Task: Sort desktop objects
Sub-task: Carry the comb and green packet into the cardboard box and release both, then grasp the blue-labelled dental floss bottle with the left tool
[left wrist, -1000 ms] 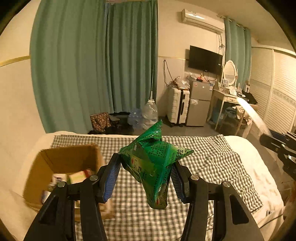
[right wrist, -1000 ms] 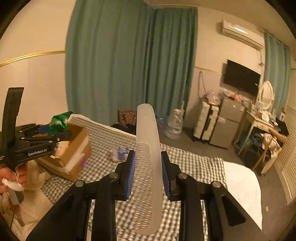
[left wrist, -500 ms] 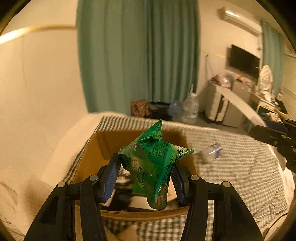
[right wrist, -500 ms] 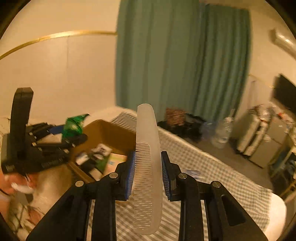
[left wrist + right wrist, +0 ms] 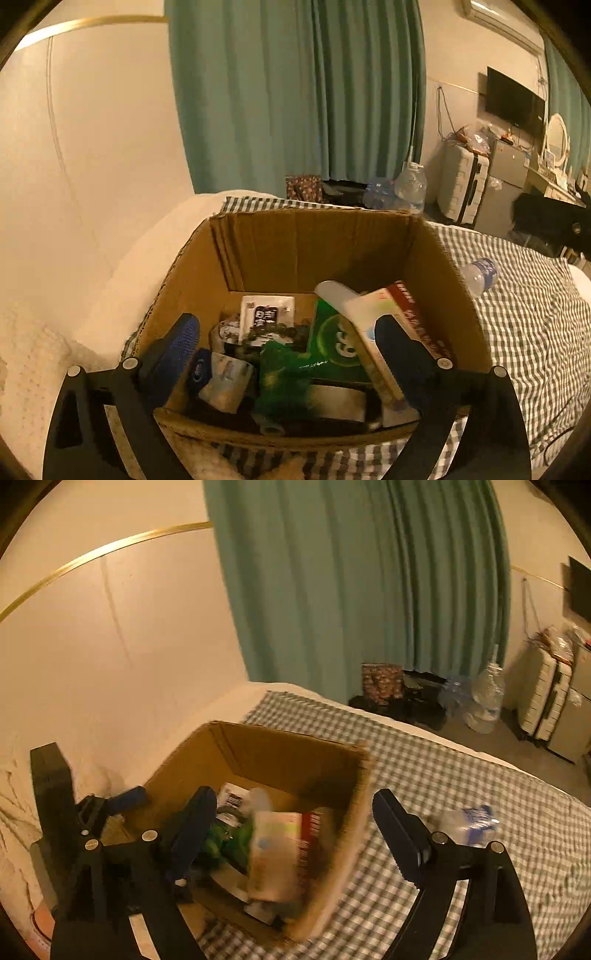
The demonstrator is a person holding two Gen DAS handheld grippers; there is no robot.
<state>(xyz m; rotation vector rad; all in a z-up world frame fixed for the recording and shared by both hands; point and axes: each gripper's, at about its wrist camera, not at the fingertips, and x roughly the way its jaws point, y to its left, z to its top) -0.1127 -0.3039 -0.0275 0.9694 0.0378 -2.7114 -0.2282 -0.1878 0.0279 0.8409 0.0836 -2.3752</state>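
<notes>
Item 1, your left claw point(image 5: 288, 339): jaws spread wide, having just been opening, nothing between the pads. It hangs over the open cardboard box point(image 5: 314, 243).

Item 2, green snack bag point(image 5: 280, 384): released, blurred, lying inside the box near its front wall, just below your left claw.

Item 3, your right claw point(image 5: 295, 812): jaws likewise wide apart, having just been opening, gripping nothing. It sits above the box's right-hand side.

Item 4, white comb point(image 5: 354, 306): inside the box, slanting across a green packet point(image 5: 332, 347) and leaning beside a red-and-white carton point(image 5: 410, 310).

Item 5, other box contents: a white sachet with dark print point(image 5: 266, 314) against the back wall; a small tissue pack point(image 5: 225, 380) at front left.

Item 6, box location: standing on the checked cloth point(image 5: 524, 325) that covers the bed, near the cream wall.

Item 7, small plastic water bottle point(image 5: 478, 273): lying on the cloth, outside the box, just to its right.

Item 8, background: green curtains point(image 5: 295, 96), a white suitcase point(image 5: 461, 184).
</notes>
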